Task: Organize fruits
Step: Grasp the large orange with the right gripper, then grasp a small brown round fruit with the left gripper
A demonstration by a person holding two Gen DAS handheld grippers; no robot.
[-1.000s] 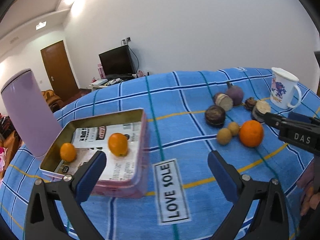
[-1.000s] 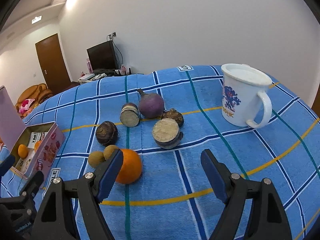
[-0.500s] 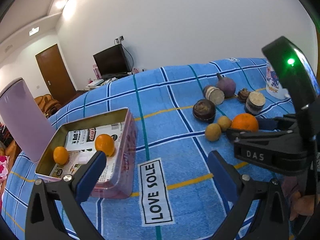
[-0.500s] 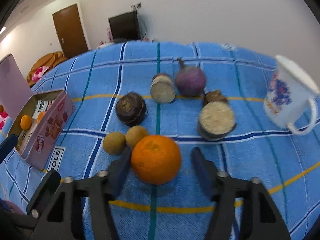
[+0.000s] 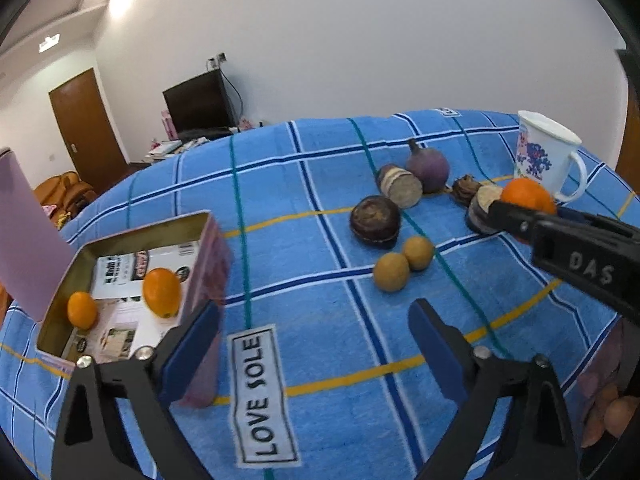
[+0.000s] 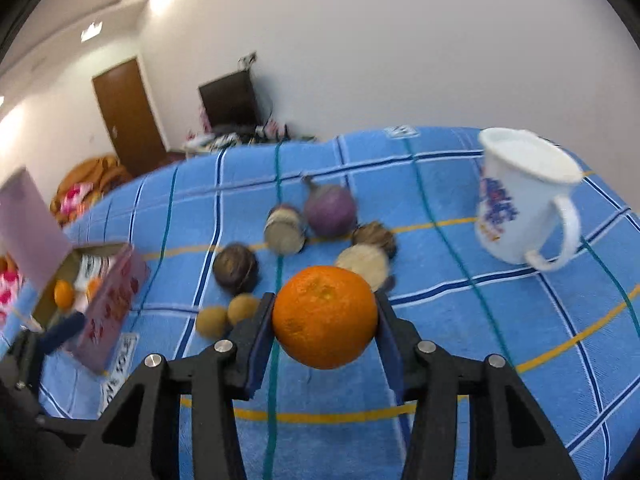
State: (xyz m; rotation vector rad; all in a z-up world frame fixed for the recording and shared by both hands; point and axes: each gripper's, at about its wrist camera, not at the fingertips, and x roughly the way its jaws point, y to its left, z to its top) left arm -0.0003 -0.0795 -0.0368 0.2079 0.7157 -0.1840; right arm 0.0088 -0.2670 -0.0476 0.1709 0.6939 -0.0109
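We had the right gripper (image 6: 325, 330) closing on the large orange (image 6: 325, 316), both pads pressed against its flanks and the fruit apparently lifted just clear of the blue checked cloth (image 6: 500, 320). To carry it well, we judged that the squeeze should stay firm but no harder, since the round skin could roll out of flat pads, and that the orange should travel level and high enough to clear the two small brown fruits (image 6: 228, 314) and the dark round one (image 6: 235, 267) lying toward the tin. The release ought to come low over the tin's floor so the fruit would not bounce.

The left gripper (image 5: 314, 340) was released, its jaws narrowing slightly with nothing between them; it hovered just beside the near wall of the tin (image 5: 208, 240), one pad close to it, though we could not tell whether it touched.

The open tin held two small oranges (image 5: 161, 293) resting on printed paper, with its pink lid (image 5: 24, 240) standing up behind. The white mug (image 6: 520, 204) stood apart at the far right; its contents were not visible.
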